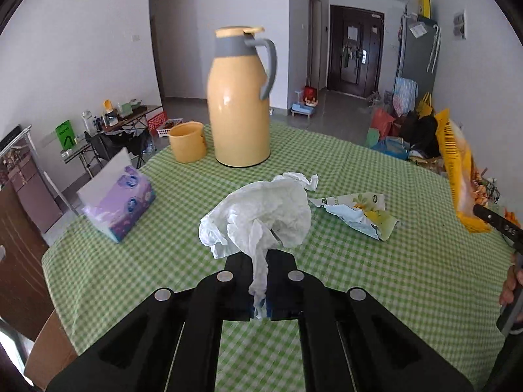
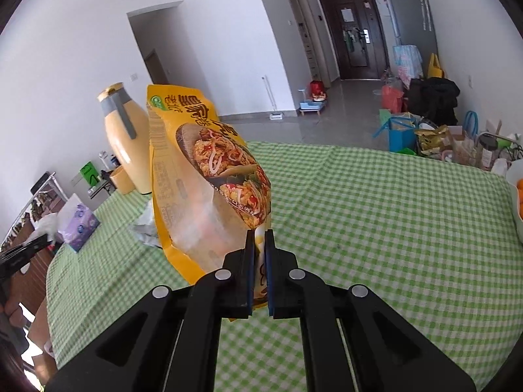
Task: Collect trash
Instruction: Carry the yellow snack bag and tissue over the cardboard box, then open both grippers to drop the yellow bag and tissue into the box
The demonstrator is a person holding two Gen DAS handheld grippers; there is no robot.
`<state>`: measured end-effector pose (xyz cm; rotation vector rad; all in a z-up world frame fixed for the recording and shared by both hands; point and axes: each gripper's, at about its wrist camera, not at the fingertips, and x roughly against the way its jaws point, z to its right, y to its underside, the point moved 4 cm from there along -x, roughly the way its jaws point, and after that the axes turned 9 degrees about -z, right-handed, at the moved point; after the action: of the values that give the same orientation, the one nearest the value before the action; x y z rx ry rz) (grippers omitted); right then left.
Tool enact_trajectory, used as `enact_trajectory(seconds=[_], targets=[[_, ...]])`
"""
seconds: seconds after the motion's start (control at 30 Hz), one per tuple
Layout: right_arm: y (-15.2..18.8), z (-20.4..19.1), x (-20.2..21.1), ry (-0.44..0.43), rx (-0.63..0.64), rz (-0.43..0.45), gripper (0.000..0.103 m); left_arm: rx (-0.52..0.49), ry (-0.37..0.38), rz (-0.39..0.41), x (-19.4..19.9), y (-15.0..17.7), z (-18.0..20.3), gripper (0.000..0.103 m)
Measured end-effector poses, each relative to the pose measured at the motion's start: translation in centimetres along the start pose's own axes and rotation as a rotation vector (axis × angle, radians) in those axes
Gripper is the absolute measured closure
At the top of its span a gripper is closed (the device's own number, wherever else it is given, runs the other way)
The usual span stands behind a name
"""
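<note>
Left gripper clamped on crumpled tissue, bunched just beyond its tips; right gripper pinching upright yellow snack bag by its lower corner.

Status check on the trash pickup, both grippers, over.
Left gripper shut on crumpled tissue. Right gripper shut on yellow snack bag. Torn wrapper still on the tablecloth. Nothing blocking.

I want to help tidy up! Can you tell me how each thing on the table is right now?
Left tongs: shut on the crumpled tissue.
Crumpled tissue: pinched, lifted.
Right tongs: shut on the yellow snack bag.
Yellow snack bag: held up off the table.
Torn wrapper: lying flat, not picked up.
Thermos jug: upright, lid on.
Tissue box: resting on the table.
</note>
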<state>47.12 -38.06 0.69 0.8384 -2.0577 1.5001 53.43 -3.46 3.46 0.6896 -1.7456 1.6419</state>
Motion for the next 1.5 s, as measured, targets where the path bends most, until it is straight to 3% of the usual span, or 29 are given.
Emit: enact_trajectory(seconds=[0.13, 0.43, 0.73, 0.9, 1.07, 1.3, 1.43, 1.5], targets=[[1.0, -5.1, 0.5, -0.029, 0.06, 0.004, 0.097, 0.025, -0.024, 0.073, 6.8, 3.2, -3.7, 0.102], [6.1, -19.9, -0.5, -0.132, 0.269, -0.103, 0.097, 0.144, -0.059, 0.175, 18.1, 12.0, -12.9, 0.102], [16.5, -40.1, -4.0, -0.283, 0.672, -0.283, 0.097, 0.447, -0.257, 0.07, 22.6, 27.3, -28.5, 0.102], [22.5, -50.2, -6.3, -0.342, 0.872, -0.377, 0.097, 0.574, -0.299, -0.007, 21.9, 33.1, -34.2, 0.102], [28.4, -57.4, -9.1, -0.356, 1.019, -0.448, 0.097, 0.655, -0.282, -0.05, 20.0, 35.9, -36.9, 0.102], [32.9, -61.3, -13.9, -0.279, 1.091, -0.504, 0.097, 0.703, -0.198, -0.16, 13.1, 37.2, -38.8, 0.102], [34.6, -62.0, -15.6, -0.168, 1.142, -0.455, 0.097, 0.731, -0.126, -0.258, 7.9, 38.8, -39.2, 0.1], [35.4, -62.3, -15.9, -0.163, 1.181, -0.45, 0.094, 0.737, -0.104, -0.312, 5.6, 39.6, -39.1, 0.096]])
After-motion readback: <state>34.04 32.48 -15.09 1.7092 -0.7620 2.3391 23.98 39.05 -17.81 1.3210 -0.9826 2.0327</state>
